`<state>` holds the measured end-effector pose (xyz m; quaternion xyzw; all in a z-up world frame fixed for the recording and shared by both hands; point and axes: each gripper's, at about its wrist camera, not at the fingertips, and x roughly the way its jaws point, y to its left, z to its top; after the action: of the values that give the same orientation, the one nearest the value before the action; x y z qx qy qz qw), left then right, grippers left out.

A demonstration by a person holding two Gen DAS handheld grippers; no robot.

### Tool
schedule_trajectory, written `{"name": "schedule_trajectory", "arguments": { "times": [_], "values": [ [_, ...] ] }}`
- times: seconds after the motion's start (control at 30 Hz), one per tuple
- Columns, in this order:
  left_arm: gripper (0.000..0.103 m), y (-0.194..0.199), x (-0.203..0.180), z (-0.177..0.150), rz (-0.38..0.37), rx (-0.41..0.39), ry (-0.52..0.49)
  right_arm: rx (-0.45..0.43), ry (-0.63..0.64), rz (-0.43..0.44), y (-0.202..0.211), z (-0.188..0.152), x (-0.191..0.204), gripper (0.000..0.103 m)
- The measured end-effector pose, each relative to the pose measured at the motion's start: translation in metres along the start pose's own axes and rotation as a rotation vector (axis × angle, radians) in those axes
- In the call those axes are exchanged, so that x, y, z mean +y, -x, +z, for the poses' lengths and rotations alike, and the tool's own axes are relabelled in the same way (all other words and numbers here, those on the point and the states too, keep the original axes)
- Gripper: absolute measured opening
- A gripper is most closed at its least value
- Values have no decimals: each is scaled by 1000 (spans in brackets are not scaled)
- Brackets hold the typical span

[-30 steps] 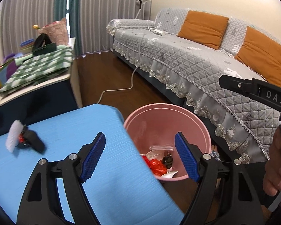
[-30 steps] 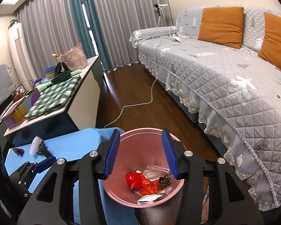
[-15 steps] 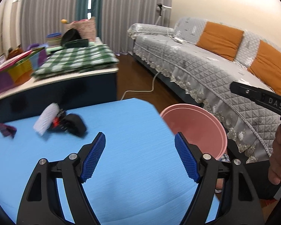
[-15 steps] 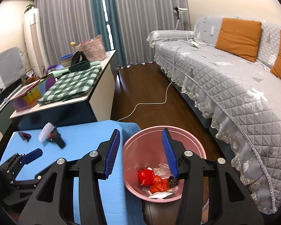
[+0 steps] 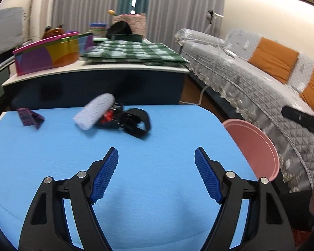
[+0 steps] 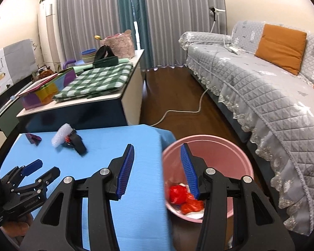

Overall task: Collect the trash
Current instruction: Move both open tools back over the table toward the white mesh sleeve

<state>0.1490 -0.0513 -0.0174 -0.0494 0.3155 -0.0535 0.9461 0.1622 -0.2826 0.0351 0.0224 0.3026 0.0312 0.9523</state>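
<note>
The left tongs hang wide apart over the near middle of the blue bench, gripping nothing. Toward the bench's far edge lie three pieces of trash: a small purple wrapper near the far left corner, a white foam net sleeve near the middle of that edge, and touching its right side a black strap-like item with a bit of red showing between them. The right tongs are also spread wide and empty, held above the bench's right edge so that one finger sits over the blue surface and the other over the pink bin. The bin stands on the wooden floor just beside the bench's right edge and holds red crumpled plastic and some white scraps. In the right wrist view the left tongs show low at the bench's left side. Behind the bench stands a counter with a green checked cloth, and a grey sofa runs along the right.
</note>
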Motion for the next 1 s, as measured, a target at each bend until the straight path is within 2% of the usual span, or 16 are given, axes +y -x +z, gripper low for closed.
{"name": "schedule_trajectory", "arguments": {
  "times": [0.5, 0.77, 1.0],
  "values": [
    [68, -5, 70, 4, 156, -30, 95, 36, 29, 128, -40, -2, 82, 47],
    [64, -12, 103, 6, 234, -41, 146, 76, 30, 175, -71, -7, 110, 47],
    [63, -21, 143, 13, 336, -58, 228, 114, 17, 227, -102, -12, 128, 47]
  ]
}}
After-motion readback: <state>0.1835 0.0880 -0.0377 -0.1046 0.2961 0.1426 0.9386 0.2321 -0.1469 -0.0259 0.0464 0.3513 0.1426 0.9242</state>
